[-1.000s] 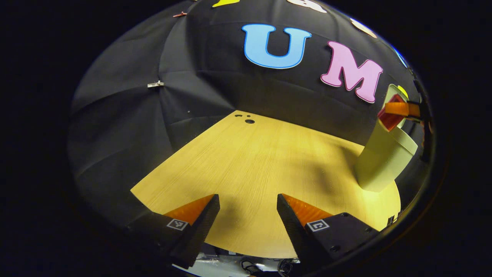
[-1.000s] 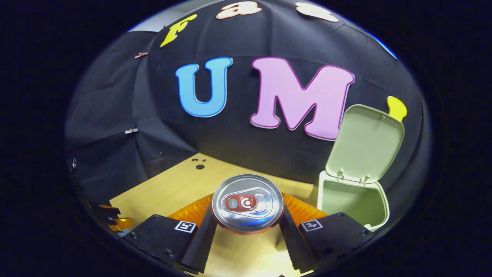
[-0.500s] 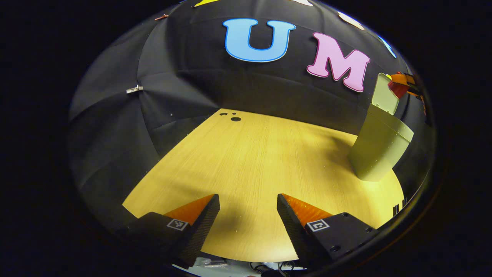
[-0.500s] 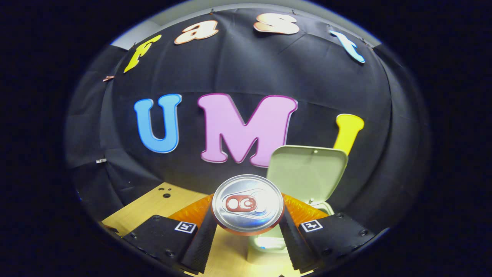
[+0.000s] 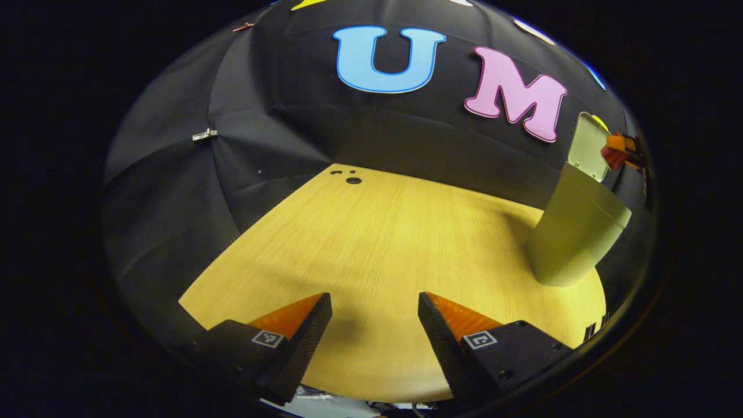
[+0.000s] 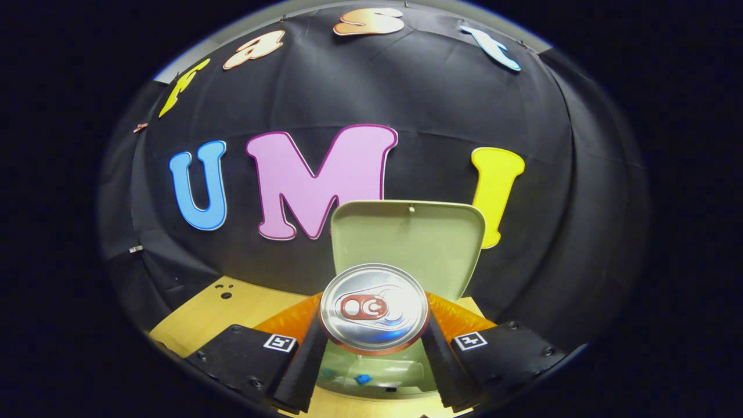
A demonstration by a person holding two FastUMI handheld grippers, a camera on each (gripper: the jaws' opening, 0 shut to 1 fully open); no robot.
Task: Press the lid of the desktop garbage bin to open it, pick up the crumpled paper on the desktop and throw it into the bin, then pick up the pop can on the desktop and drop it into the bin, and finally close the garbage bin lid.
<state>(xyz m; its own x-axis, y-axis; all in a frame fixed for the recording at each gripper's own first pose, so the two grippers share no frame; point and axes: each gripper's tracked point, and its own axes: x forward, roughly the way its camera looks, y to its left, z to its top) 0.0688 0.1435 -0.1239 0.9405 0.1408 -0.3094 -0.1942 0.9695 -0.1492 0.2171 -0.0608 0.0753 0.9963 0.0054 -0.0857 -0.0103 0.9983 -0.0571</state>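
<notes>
Here, right gripper (image 6: 374, 342) pinches the pop can (image 6: 374, 307) above the open bin (image 6: 406, 244) — left gripper (image 5: 374, 342) spread, holding nothing.

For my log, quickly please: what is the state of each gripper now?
Left gripper: open, holding nothing, above the wooden table.
Right gripper: closed on the silver-topped pop can, over the open pale green bin.

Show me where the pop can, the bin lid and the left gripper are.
pop can (image 6: 374, 306), right gripper view, its silver top.
bin lid (image 6: 408, 238), right gripper view, its inner face.
left gripper (image 5: 374, 334), left gripper view, midway between fingertips.
</notes>
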